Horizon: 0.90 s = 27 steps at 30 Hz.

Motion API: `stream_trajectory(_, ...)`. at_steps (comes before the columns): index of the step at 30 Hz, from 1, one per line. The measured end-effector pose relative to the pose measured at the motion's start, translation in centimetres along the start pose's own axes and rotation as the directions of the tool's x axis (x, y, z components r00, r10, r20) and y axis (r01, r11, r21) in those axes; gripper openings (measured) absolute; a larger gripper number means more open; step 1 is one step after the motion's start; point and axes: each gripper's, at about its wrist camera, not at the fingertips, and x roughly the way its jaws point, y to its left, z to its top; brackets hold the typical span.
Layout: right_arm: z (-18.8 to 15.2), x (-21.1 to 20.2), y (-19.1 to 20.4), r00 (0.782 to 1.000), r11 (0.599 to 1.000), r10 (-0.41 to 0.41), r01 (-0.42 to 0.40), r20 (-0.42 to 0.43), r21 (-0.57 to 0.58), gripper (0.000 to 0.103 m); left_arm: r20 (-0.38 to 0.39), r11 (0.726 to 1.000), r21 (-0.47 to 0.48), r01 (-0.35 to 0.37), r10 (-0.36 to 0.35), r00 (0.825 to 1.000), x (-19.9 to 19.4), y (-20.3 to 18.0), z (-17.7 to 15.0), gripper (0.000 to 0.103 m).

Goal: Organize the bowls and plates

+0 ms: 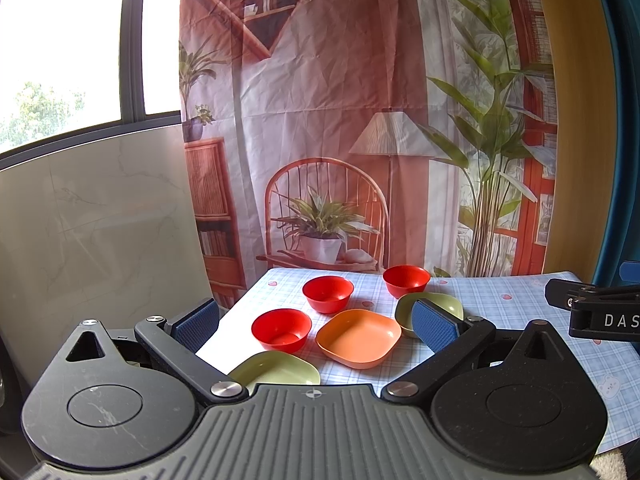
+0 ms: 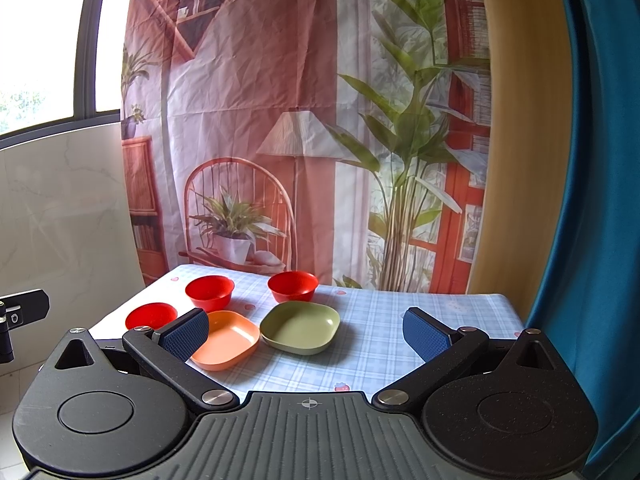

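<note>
Three red bowls stand on the table: a near-left one [image 1: 281,329] [image 2: 151,315], a middle one [image 1: 327,293] [image 2: 209,291] and a far one [image 1: 406,279] [image 2: 293,285]. An orange square plate [image 1: 358,337] [image 2: 225,339] lies between them. One green square plate [image 1: 428,312] [image 2: 300,327] sits to its right; another green plate [image 1: 276,369] lies at the near edge, seen only in the left wrist view. My left gripper [image 1: 316,326] is open and empty above the near-left dishes. My right gripper [image 2: 306,334] is open and empty, held short of the green plate.
The table [image 2: 400,340] has a blue checked cloth and ends at a printed backdrop curtain [image 1: 340,120]. A marble wall panel [image 1: 100,220] stands to the left. The right gripper's body [image 1: 600,312] shows at the right edge of the left wrist view.
</note>
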Motion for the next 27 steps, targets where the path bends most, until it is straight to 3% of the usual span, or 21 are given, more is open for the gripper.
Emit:
stream_trajectory(19, -0.8, 0.5, 0.5, 1.000, 1.000, 0.004, -0.004, -0.004, 0.006, 0.103, -0.017, 1.000, -0.013, 0.004, -0.004, 1.000, 0.3, 0.3, 0.0, 0.103)
stream_trajectory(27, 0.0, 2.7, -1.0, 0.999, 0.999, 0.034, -0.034, 0.002, 0.024, 0.103, -0.047, 0.999, -0.006, -0.046, 0.046, 0.998, 2.7, 0.6, 0.3, 0.103)
